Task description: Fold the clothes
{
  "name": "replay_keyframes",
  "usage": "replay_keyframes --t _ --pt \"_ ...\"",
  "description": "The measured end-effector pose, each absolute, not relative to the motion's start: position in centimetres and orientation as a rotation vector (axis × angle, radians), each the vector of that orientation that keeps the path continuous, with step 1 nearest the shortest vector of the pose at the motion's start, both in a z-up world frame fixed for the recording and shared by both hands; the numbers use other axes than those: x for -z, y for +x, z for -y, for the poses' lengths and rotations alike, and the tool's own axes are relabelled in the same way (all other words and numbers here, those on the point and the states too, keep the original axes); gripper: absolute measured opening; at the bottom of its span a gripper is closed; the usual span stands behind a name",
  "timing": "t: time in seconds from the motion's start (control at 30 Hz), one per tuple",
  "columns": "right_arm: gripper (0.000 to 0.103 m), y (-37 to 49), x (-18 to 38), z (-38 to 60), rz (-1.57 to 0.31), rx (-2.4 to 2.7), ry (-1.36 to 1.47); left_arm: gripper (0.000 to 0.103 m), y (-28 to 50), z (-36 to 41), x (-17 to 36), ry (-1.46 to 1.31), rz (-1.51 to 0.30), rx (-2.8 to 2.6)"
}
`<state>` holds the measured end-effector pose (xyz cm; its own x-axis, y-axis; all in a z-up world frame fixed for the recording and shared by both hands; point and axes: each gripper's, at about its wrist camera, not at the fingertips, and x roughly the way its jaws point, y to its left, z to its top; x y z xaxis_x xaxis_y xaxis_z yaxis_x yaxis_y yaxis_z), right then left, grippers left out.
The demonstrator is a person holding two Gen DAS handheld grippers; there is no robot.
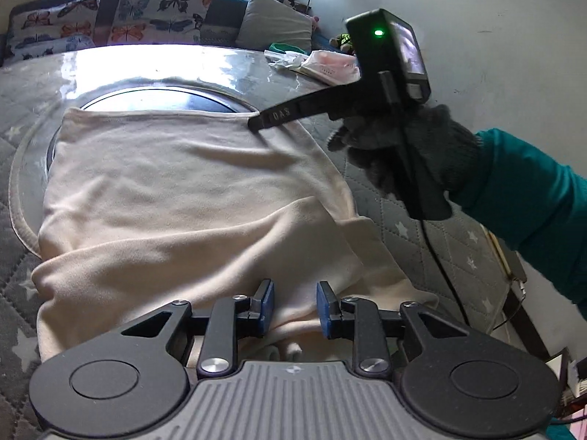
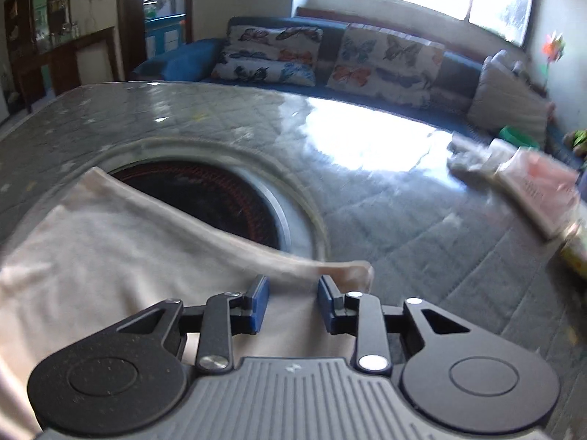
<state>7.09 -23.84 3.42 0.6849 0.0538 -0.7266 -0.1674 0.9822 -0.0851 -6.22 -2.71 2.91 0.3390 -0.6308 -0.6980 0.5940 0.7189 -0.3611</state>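
Left wrist view: the left gripper (image 1: pixel 295 302) has its fingers spread over the cream garment (image 1: pixel 190 198) lying ahead of them. The right gripper (image 2: pixel 293 302), fingers also spread, hovers over the garment's far corner.

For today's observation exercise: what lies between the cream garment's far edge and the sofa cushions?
In the right wrist view, the dark round inset, then bare glossy table, lie between the cream garment and the butterfly cushions.

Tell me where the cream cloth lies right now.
The cream cloth lies spread on the grey quilted table, its far edge over the round dark burner, with both open grippers at its near and right edges.
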Motion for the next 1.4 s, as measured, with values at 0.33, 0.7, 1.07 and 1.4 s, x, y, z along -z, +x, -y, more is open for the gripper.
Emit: replay_keyframes --t 0.33,0.7,1.07,1.4 --pt "0.03 6.5 -5.3 23.6 -0.793 -0.185 -0.162 0.032 -6.5 2.7 -3.2 -0.059 -0.923 0.805" --pt "0.035 1.4 -6.4 23.9 -0.824 -0.243 -0.166 0.041 -8.6 4.8 -5.3 0.058 -0.838 0.834" --pt "0.046 -6.6 -9.3 24.9 -0.735 -0.289 -0.143 0.023 -9.1 9.0 -3.3 0.236 -0.778 0.79" --pt "0.046 -10.3 -9.2 25.2 -0.698 -0.293 -0.098 0.004 -7.5 2.4 -5.9 -0.01 -0.716 0.654"
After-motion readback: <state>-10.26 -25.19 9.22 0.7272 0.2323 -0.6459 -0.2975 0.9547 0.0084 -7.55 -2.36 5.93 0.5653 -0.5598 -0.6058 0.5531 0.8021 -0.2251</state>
